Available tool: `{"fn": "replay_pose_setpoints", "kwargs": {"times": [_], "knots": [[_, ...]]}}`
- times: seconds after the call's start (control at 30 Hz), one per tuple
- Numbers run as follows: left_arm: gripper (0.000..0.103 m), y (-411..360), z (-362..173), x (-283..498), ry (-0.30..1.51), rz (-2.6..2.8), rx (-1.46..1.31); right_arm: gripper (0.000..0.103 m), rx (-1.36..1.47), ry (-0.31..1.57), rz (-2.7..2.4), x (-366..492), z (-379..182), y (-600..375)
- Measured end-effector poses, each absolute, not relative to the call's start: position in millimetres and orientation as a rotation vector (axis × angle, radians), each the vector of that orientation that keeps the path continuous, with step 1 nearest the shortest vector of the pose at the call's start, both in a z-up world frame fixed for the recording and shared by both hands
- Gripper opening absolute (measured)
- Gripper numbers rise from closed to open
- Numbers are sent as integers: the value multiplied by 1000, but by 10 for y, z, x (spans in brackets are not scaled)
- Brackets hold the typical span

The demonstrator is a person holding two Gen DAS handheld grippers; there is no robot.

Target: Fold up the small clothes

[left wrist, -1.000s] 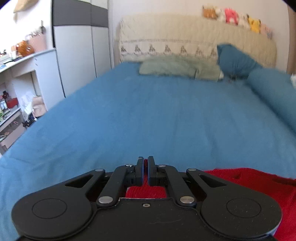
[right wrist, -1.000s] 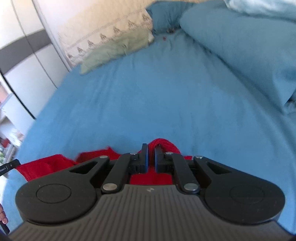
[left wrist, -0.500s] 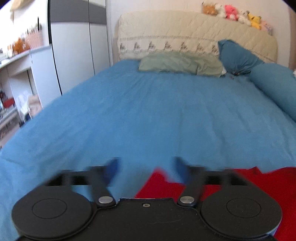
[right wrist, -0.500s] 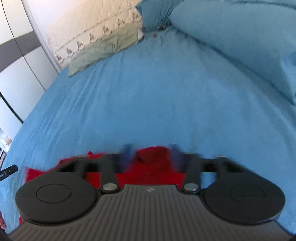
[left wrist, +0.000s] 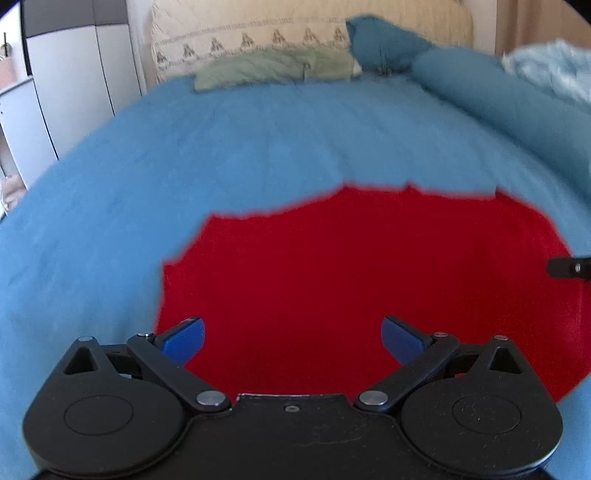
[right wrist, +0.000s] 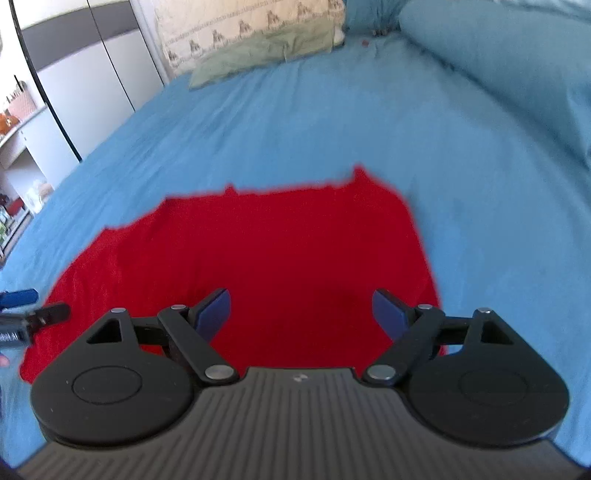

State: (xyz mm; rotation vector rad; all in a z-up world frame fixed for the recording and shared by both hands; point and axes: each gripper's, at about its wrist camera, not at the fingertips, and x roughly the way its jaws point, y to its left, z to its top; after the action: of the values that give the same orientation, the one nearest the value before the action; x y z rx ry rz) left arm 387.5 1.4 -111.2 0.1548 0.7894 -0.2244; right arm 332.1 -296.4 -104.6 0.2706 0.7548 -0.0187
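Note:
A red knitted garment (left wrist: 351,266) lies spread flat on the blue bedsheet (left wrist: 221,147); the right wrist view shows it too, garment (right wrist: 258,251) on sheet (right wrist: 332,122). My left gripper (left wrist: 291,338) hovers over its left part, jaws opening wide, blue pads apart with nothing pinched between them. My right gripper (right wrist: 301,312) is above its right part, jaws likewise opening and holding nothing. Each gripper's tip pokes into the other's view: the right one (left wrist: 569,266) at the edge, the left one (right wrist: 22,302) at the far left.
A green pillow (left wrist: 273,68) and a cream headboard (left wrist: 258,33) are at the far end. Blue pillows and a rolled duvet (left wrist: 498,96) line the right side. A white wardrobe (left wrist: 74,74) and shelves stand left of the bed.
Both grippers were shut on the red garment, then opened and let it go. The garment now lies spread on the sheet and both cameras have tipped lower toward it.

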Motion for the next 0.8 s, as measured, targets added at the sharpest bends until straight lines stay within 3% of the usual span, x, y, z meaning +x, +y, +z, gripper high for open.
{"fn": "replay_pose_setpoints", "kwargs": {"times": [0.2, 0.6, 0.67, 0.8], "knots": [[103, 43, -1337, 3930, 868, -225, 122, 101, 246, 777, -51, 3294, -1291, -2884], [103, -225, -885, 3692, 818, -326, 135, 101, 254, 735, -39, 2925, -987, -3270], [103, -300, -884, 3672, 814, -336, 143, 98, 241, 769, -53, 2846, -1039, -3395], [103, -411, -965, 3697, 824, -346, 137, 79, 289, 817, -32, 2761, -1194, -3579]]}}
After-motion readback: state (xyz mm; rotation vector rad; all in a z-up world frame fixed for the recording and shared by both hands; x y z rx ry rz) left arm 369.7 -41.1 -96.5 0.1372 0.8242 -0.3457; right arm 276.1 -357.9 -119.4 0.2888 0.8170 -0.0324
